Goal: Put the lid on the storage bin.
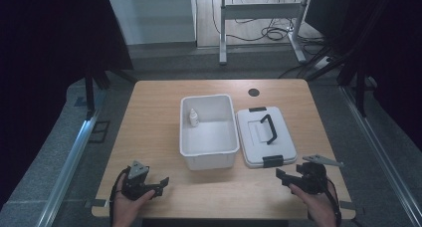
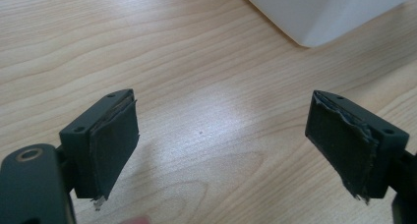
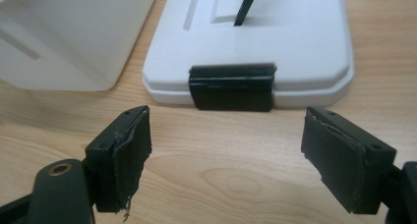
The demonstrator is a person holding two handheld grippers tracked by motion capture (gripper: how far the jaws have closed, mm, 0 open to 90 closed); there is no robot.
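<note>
Nearest, left gripper: held low over the table's near left edge, jaws spread wide with nothing between them; in the left gripper view bare wood lies between the pads.
Right gripper: near the front right edge, jaws wide apart and empty; its own view faces the lid's front clip.
Lid: flat on the table just right of the bin, black handle up.
Bin: white, open, mid-table.
Small bottle: upright inside the bin's far left corner.
</note>
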